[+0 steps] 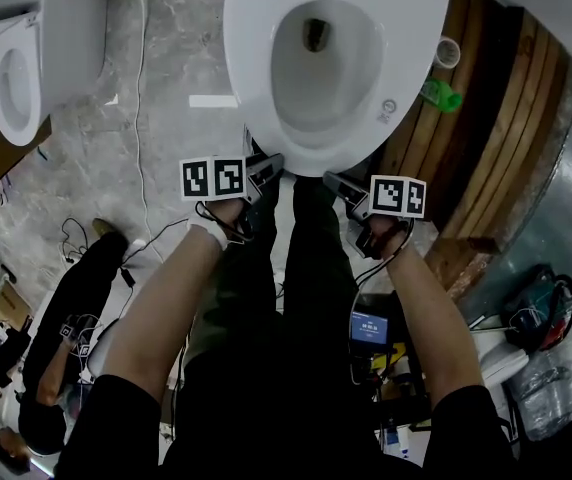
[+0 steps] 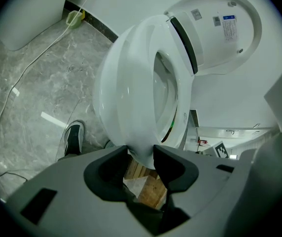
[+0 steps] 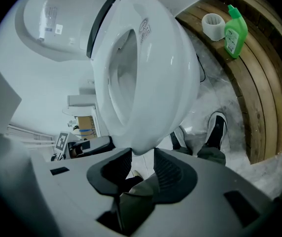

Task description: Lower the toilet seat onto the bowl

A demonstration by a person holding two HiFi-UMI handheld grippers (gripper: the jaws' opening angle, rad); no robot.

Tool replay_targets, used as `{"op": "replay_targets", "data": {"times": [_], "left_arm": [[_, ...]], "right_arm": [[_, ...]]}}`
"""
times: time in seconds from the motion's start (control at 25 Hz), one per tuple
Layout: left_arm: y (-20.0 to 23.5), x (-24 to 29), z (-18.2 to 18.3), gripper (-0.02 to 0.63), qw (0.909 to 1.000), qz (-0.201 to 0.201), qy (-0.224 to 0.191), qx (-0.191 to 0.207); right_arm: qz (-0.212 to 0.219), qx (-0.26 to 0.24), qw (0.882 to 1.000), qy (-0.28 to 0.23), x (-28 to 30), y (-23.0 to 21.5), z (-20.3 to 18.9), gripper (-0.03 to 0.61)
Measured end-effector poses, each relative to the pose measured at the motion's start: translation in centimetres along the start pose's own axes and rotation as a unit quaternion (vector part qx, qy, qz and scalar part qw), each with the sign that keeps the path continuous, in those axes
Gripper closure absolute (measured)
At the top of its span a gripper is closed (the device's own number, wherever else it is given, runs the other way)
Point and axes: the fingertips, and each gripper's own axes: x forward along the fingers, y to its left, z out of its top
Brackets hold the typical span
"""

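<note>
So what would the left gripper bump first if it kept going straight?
The toilet: its front edge sits right between the left gripper's jaws, apparently touching them.

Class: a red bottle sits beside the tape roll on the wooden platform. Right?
No. The bottle is green, not red; the right gripper view shows it beside the tape roll on the wooden platform.

No wording can be read anywhere: the blue-and-white printed sticker (image 2: pixel 228 27) on the raised white oval plastic toilet lid (image 2: pixel 210 48) is too small to make out, and the faint grey emblem (image 3: pixel 145 29) on the white glossy toilet seat (image 3: pixel 180 68) is illegible.
</note>
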Motion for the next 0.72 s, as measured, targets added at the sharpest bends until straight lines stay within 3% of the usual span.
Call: {"op": "replay_targets", "data": {"times": [0.72], "left_arm": [[2.3, 2.1, 1.0, 0.440, 1.0000, 0.003, -0.002, -0.009]], "right_arm": [[-0.016, 0.004, 1.000, 0.012, 2.4, -1.8, 1.2, 0.428]]}}
